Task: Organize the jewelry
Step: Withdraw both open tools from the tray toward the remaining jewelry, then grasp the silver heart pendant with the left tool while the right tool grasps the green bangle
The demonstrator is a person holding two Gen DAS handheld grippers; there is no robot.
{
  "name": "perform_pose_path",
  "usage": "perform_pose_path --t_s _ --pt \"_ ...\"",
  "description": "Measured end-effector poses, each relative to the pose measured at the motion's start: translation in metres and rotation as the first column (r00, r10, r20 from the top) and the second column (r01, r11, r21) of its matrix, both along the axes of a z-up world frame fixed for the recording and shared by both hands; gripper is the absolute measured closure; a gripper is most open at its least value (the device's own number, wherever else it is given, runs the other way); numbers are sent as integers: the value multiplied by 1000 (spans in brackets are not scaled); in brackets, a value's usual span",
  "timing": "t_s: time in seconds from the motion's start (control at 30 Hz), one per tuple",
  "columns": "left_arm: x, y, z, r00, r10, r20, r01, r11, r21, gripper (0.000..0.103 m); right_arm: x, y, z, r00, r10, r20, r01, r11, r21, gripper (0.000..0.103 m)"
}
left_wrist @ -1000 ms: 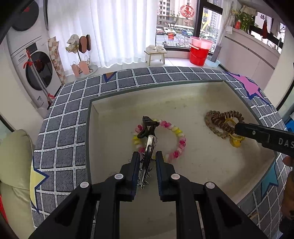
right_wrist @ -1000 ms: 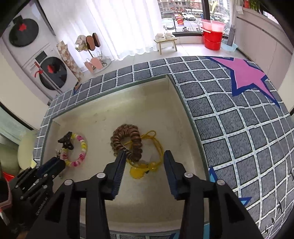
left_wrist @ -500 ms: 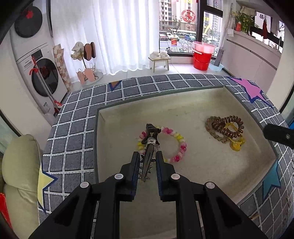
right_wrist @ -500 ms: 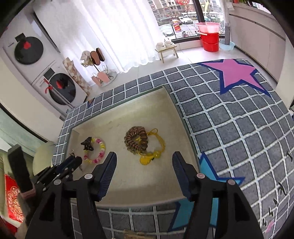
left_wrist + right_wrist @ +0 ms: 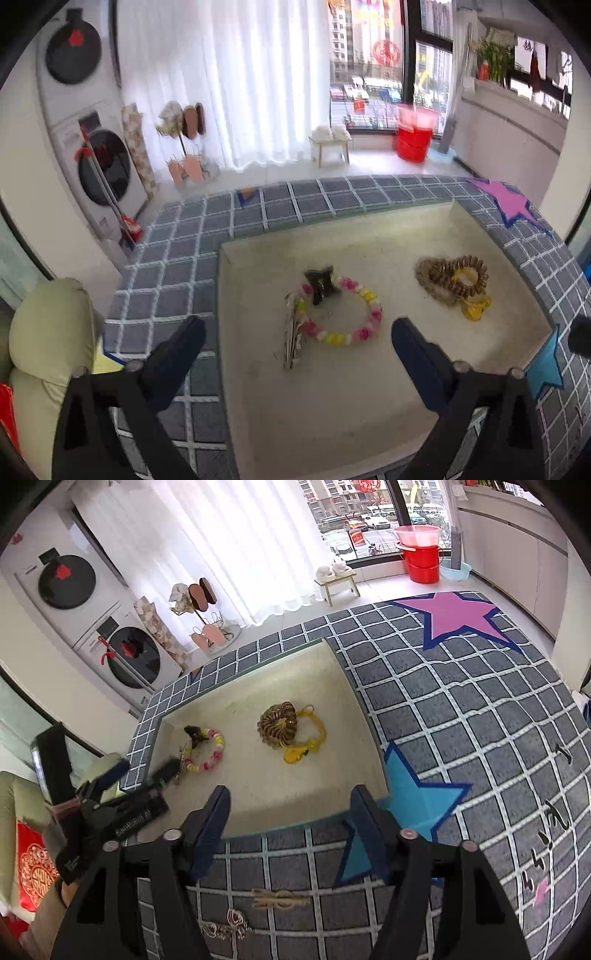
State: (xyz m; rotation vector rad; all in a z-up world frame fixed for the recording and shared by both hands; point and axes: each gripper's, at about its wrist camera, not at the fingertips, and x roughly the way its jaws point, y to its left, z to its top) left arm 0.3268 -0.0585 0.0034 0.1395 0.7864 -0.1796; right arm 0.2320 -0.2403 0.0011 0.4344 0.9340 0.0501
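Note:
A shallow beige tray sits sunk in a grey grid mat. In it lie a silver hair clip, a pink-and-yellow bead bracelet with a black clip on it, and a brown bead coil with yellow cord. My left gripper is open and empty, just behind the silver clip. My right gripper is open and empty, above the tray's near edge. A gold hair pin and a silver ornament lie on the mat under it.
The grid mat with pink and blue stars surrounds the tray. A cream cushion lies at the left. Washing machines, a shoe rack, a stool and a red bucket stand far behind.
My left gripper has opened and let go of the silver clip, which now lies in the tray by the bracelet. Both grippers have pulled back and up; the right one has opened wider.

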Motion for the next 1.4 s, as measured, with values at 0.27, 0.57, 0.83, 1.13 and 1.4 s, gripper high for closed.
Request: perform_pose_path --t_s 0.27,0.57,0.83,1.13,1.4 --pt "-27 6 19 998 -33 54 31 999 31 0 -34 7 10 997 20 71 -16 998 -57 0" --pt "-104 15 17 978 -204 49 201 978 61 0 -67 2 -10 999 26 -30 -27 999 -42 0" --pt "-149 6 -13 944 -329 -37 331 940 87 0 -118 12 -25 995 53 -88 -58 997 -52 0" --pt "-156 -7 -25 903 -422 -81 426 903 54 0 -165 51 -34 982 143 -120 -154 985 -82 0" --pt "-149 -15 -40 906 -405 -120 415 907 70 0 -184 91 -51 967 185 -175 -209 969 -132 6"
